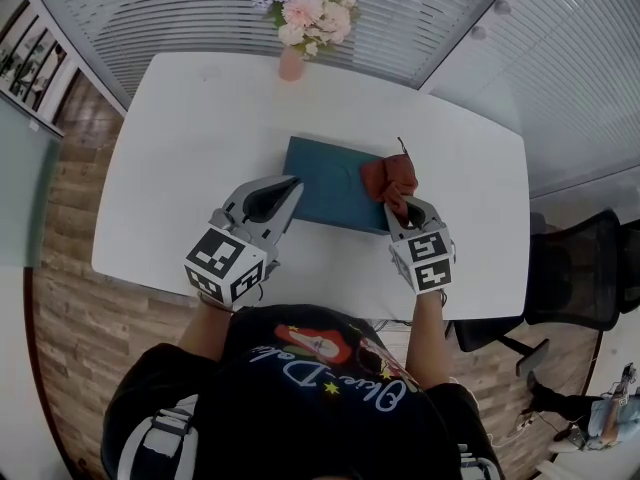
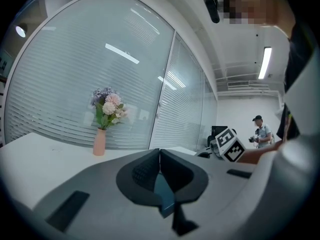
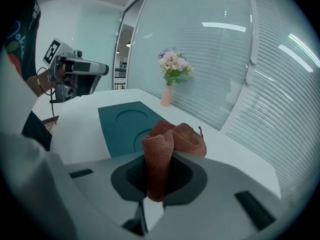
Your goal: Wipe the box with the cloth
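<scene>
A flat teal box (image 1: 330, 183) with two round recesses (image 3: 125, 121) lies in the middle of the white table (image 1: 190, 118). My right gripper (image 1: 401, 208) is shut on a rust-red cloth (image 1: 390, 176), which bunches up over the box's right near corner; in the right gripper view the cloth (image 3: 167, 141) hides the fingertips. My left gripper (image 1: 287, 190) is shut with nothing visibly between its jaws, its tip at the box's left edge. In the left gripper view the left gripper (image 2: 160, 153) shows a sliver of teal box (image 2: 163, 190) below the closed pads.
A pink vase of flowers (image 1: 298, 23) stands at the table's far edge, beyond the box. Glass walls with blinds surround the table. A black office chair (image 1: 580, 268) stands to the right. A person (image 2: 259, 132) stands far off in the room.
</scene>
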A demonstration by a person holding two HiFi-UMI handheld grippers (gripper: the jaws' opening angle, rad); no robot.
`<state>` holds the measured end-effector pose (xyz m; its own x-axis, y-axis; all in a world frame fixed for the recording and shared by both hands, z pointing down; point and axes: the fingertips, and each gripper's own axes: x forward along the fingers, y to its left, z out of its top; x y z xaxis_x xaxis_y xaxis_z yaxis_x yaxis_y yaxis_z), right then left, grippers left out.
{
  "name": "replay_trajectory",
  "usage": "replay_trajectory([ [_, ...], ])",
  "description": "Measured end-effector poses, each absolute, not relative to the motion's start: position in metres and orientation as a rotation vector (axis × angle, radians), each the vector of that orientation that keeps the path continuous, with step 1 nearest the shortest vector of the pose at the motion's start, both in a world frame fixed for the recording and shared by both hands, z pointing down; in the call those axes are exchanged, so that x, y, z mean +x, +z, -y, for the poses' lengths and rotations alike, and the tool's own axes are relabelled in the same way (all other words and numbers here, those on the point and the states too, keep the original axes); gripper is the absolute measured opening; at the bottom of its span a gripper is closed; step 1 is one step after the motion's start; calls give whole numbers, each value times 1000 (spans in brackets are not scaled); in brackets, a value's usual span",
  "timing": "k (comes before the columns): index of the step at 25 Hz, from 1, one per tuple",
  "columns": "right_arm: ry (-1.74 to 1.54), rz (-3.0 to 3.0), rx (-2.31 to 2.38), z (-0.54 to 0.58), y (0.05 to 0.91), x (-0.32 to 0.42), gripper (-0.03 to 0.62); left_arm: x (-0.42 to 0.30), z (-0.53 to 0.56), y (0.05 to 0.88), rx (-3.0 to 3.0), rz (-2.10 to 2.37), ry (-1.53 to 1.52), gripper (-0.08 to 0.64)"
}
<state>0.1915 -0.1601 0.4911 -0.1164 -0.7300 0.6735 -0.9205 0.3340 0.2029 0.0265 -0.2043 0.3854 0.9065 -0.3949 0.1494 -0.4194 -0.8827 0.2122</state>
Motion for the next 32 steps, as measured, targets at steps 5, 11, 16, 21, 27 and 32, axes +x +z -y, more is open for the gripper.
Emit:
replay_trajectory([
  [5, 360, 1854, 1586, 151, 481, 220, 32, 25, 203, 385, 2829, 620, 151, 3],
  [11, 204, 1882, 1650, 145, 427, 213, 32, 21, 205, 388, 2822, 644, 159, 3],
  [16, 50, 2102, 1540, 150, 382, 146, 32, 11, 208, 387, 2815, 690, 154, 3],
  [21, -8, 2413, 1305, 155, 360, 56, 32, -9, 215, 388, 2795, 776, 157, 3],
  [27, 164, 2656, 1000, 158, 381, -26, 32, -45, 224, 392, 2754, 927, 190, 3],
  [32, 159, 2545, 1024, 182, 423, -24, 32, -63, 225, 391, 2732, 983, 188, 3],
])
